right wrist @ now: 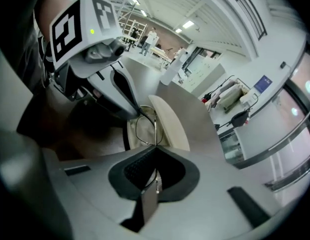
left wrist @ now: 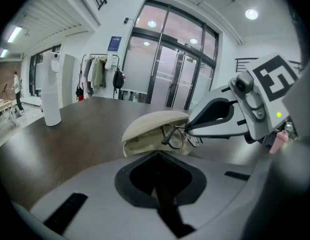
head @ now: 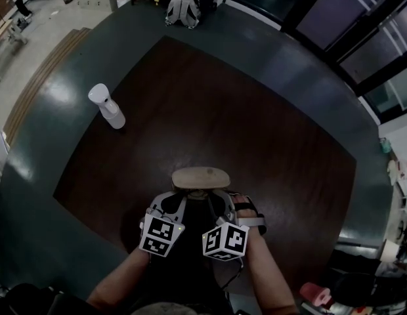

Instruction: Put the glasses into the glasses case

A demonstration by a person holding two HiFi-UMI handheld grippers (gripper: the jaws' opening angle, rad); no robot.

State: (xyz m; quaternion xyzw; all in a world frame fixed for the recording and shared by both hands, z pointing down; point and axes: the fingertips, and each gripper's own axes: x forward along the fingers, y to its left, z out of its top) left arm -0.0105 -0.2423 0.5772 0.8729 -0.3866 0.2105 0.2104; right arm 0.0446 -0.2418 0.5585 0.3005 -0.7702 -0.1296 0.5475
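At 6 o'clock, the left gripper (left wrist: 157,159) is seen closed on nothing. The glasses (left wrist: 177,138) are pinched in the right gripper (right wrist: 154,154) at the mouth of the open glasses case (head: 201,176), just beyond. Insertion is judged begun; release and closing are left.

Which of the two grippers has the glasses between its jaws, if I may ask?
The right gripper: the glasses temple runs into its shut jaws; the left gripper is shut on nothing.
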